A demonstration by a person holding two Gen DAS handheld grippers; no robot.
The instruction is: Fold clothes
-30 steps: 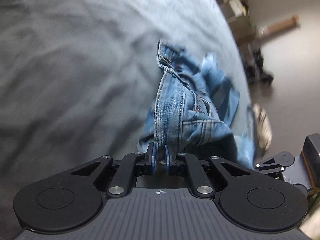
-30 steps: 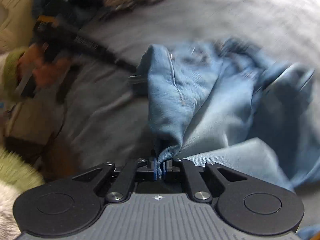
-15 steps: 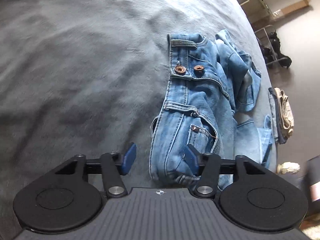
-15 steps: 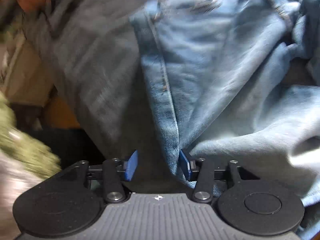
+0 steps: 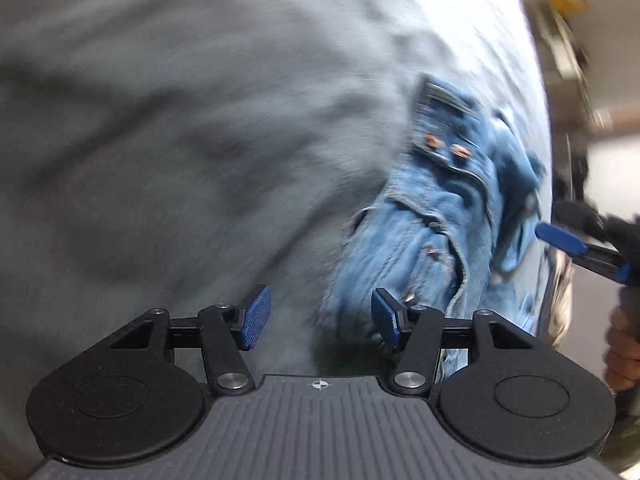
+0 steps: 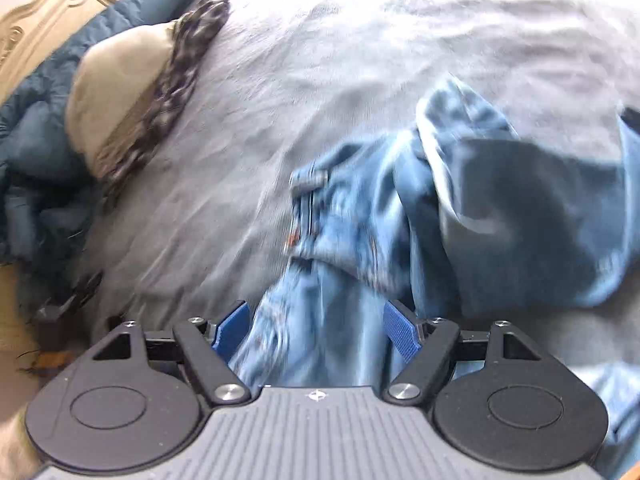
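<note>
no brand, label or writing can be read in either view; both are blurred by motion.

the blue jeans [image 5: 436,224] lie crumpled on a grey bedspread [image 5: 180,120]. in the left wrist view the waistband is at the far end, with two copper buttons [image 5: 446,145] just below it, and the garment's long axis runs from that waistband down toward the camera, slanting a little to the left as it nears. the near end of the denim sits just ahead of the right-hand blue pad. the left gripper [image 5: 320,316] has its jaws standing apart at a middling width, with bare bedspread and only the edge of the denim in the gap; the pads press on nothing.

in the right wrist view the jeans [image 6: 360,240] run from between the fingers up and away, with a belt loop at the far left edge of the bundle and a darker, paler-lined fold bunched to the right. the right gripper [image 6: 316,330] is opening wide; denim lies in the gap between its blue pads, but neither pad squeezes it.

at the right edge of the left wrist view the other tool's blue pad and the hand [image 5: 622,350] holding it show.

at the upper left of the right wrist view, a beige cushion with a dark patterned edge [image 6: 120,92] rests against a dark blue quilt [image 6: 36,148], well apart from the jeans.
</note>
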